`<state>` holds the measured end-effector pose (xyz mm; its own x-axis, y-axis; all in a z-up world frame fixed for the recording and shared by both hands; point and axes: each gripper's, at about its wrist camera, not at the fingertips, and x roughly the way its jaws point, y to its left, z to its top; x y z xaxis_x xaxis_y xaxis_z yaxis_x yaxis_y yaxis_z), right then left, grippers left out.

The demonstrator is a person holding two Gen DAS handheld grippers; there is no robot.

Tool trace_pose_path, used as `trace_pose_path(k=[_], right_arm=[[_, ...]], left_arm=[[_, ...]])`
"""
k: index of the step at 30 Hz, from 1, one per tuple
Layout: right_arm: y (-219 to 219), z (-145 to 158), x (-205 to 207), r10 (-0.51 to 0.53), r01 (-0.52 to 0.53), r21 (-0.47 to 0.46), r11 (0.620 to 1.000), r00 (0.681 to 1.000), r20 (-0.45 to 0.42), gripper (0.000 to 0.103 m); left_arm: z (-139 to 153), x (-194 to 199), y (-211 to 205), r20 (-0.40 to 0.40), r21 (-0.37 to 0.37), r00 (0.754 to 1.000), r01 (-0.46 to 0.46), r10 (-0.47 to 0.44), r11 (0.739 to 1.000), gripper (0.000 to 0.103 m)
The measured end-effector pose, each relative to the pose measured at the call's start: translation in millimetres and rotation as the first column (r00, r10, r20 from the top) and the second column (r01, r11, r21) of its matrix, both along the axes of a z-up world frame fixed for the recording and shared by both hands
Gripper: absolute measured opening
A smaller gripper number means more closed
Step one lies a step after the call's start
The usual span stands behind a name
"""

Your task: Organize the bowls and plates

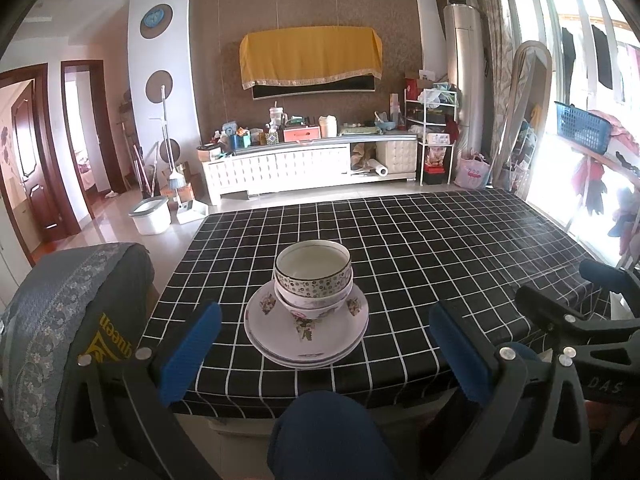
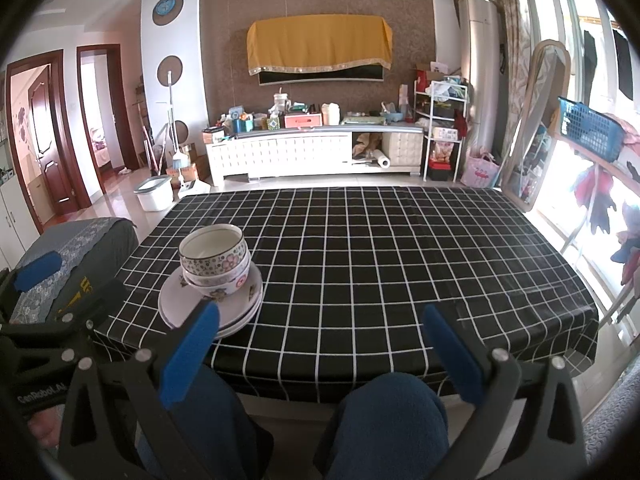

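Knees (image 1: 332,436) in blue trousers fill the near edge, below the tabletop (image 1: 440,248) with its black grid cloth. Left tool (image 1: 326,350): jaws wide apart, holding nothing, short of the crockery. Right tool (image 2: 322,350): likewise wide open, empty. Bowls (image 1: 313,276) nested upright on stacked plates (image 1: 308,330), near the front edge, left of the tabletop's centre.

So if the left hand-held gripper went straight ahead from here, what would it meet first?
Probably the stack of bowls on the plates: it sits centred between the open left hand-held gripper fingers, near the table edge. Height is unclear, so it might pass over.
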<state>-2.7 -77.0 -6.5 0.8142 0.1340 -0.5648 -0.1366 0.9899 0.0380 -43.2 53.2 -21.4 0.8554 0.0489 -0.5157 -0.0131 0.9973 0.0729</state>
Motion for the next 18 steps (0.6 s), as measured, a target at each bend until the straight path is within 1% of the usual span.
trace_pose_path(k=[18], right_arm=[[-0.1, -1.1, -2.9, 0.0, 0.0, -0.002, 1.0, 1.0, 0.001, 0.103]], left_arm=[[4.3, -3.3, -0.1, -0.007, -0.004, 1.0, -0.002, 0.002, 1.0, 0.103]])
